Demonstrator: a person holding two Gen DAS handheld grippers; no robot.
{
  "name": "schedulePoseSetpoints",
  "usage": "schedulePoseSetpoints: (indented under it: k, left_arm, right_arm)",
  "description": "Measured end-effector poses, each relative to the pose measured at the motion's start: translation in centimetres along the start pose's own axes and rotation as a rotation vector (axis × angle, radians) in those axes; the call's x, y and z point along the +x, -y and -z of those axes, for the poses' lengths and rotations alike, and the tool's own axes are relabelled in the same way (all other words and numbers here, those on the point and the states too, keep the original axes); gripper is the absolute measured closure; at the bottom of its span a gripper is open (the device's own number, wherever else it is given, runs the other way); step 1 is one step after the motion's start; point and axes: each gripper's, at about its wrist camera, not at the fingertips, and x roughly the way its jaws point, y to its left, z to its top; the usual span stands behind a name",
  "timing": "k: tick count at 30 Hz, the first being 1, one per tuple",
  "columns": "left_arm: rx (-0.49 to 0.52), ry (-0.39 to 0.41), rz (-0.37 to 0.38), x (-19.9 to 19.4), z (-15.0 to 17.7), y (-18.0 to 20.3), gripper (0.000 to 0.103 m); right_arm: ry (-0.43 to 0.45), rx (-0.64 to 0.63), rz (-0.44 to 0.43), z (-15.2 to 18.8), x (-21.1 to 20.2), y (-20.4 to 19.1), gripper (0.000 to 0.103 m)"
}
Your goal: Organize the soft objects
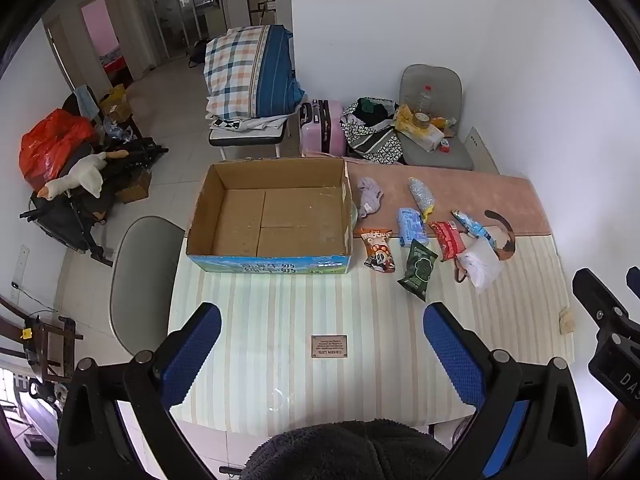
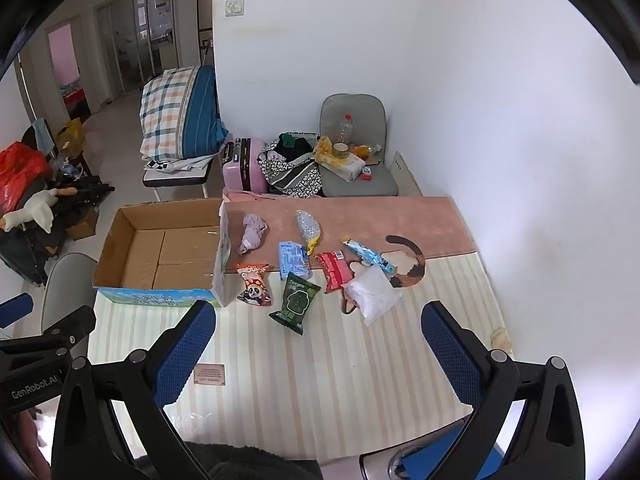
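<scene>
Both grippers hover above the desk's near edge.
The left gripper [image 1: 322, 354] and right gripper [image 2: 318, 350] are level, claws spread wide, holding nothing; cardboard box [image 1: 268, 216] at the left edge.

The left gripper [image 1: 322, 354] sat low in its frame, blue-padded fingers [image 1: 188, 356] spread wide with nothing between them. The right gripper [image 2: 318, 354] was likewise spread and held nothing, fingers [image 2: 452, 354] pointing up-frame. Each showed at the other view's edge.
</scene>
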Motion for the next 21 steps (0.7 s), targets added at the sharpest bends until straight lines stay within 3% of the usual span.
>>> schedulePoseSetpoints:
  k: [8, 21]
  left_arm:
    - [-0.007, 0.009, 0.038, -0.2, 0.2, -0.6, 0.0]
    - [-0.002, 0.01, 0.022, -1.4, -1.6, 0.4, 0.0]
  right_arm:
    - [0.01, -0.004, 0.0, -0.1, -0.4, 0.2, 0.0]
    - [0.036, -0.015, 0.002, 0.6, -1.3, -0.2, 0.0]
